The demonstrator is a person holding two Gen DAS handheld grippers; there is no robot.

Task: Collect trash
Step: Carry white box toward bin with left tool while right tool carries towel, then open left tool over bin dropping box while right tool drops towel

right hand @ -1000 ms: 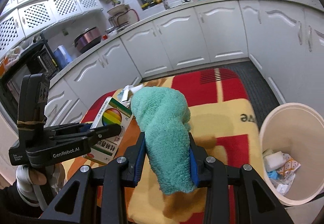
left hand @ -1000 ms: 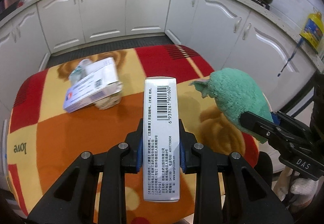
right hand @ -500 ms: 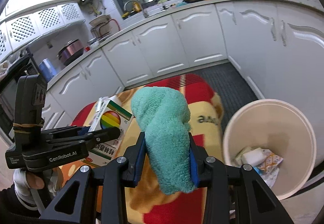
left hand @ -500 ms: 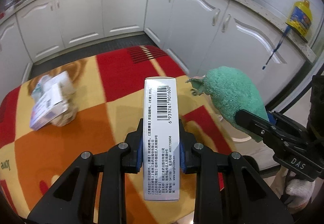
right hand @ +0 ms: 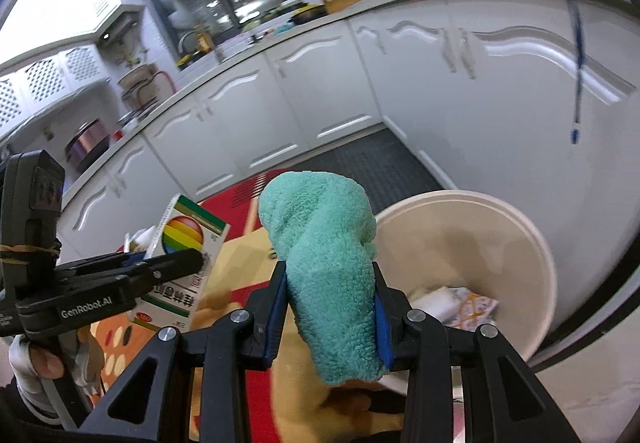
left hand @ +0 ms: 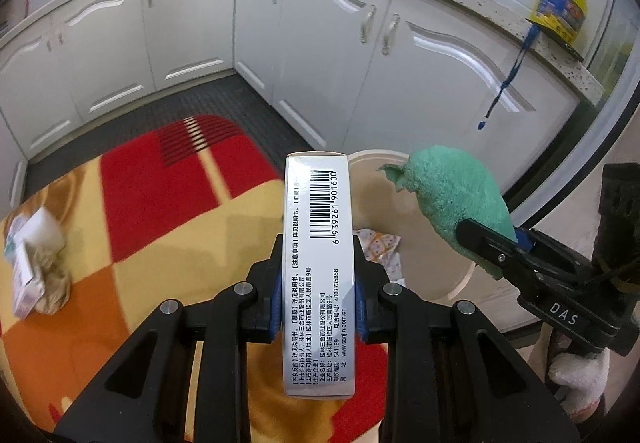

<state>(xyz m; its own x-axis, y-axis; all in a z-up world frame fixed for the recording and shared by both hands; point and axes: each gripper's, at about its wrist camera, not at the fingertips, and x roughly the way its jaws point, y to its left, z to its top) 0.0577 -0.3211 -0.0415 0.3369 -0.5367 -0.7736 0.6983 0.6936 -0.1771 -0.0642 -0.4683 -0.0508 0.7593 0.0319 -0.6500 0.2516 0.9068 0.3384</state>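
The left gripper has its fingers clenched on a white box, whose long axis runs straight out along the fingers, barcode end pointing toward the cream bin beyond the desk. The right gripper grasps a green cloth that stands up between its fingers, its top end apparently above the bin's near rim.
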